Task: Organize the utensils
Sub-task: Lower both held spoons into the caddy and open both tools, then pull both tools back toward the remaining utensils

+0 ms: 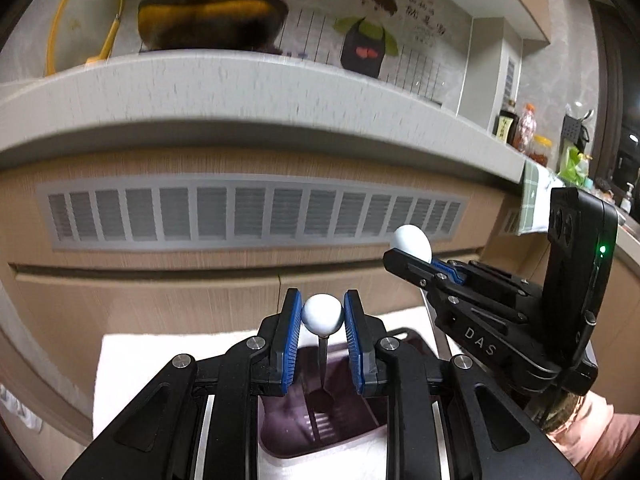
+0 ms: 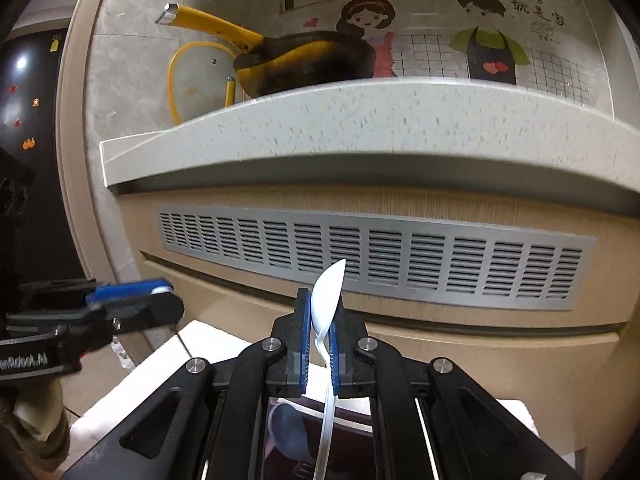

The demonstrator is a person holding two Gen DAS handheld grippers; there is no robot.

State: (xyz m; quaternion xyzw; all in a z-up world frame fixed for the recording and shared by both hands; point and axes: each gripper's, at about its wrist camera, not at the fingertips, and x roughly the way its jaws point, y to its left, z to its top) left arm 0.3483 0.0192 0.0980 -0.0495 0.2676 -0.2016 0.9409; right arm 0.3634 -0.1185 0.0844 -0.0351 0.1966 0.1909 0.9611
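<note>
Two handheld tools each grip a white spoon below a tabletop edge
Left tool (image 1: 322, 322) pinches spoon (image 1: 322, 314); right tool (image 2: 320, 344) clamps white spoon (image 2: 328, 300), both above the dark tray (image 1: 348, 436), clear of the edge (image 2: 360, 128)

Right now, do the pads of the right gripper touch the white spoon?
Touching. The right wrist view shows the right gripper with both blue pads pressed against the white spoon, no gap visible.

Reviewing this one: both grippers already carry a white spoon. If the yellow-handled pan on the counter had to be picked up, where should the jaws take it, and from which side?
Probably the yellow handle of the pan, coming from the left, where it sticks out up and away from the body. It is long and narrow, while the body is wide and round.
</note>
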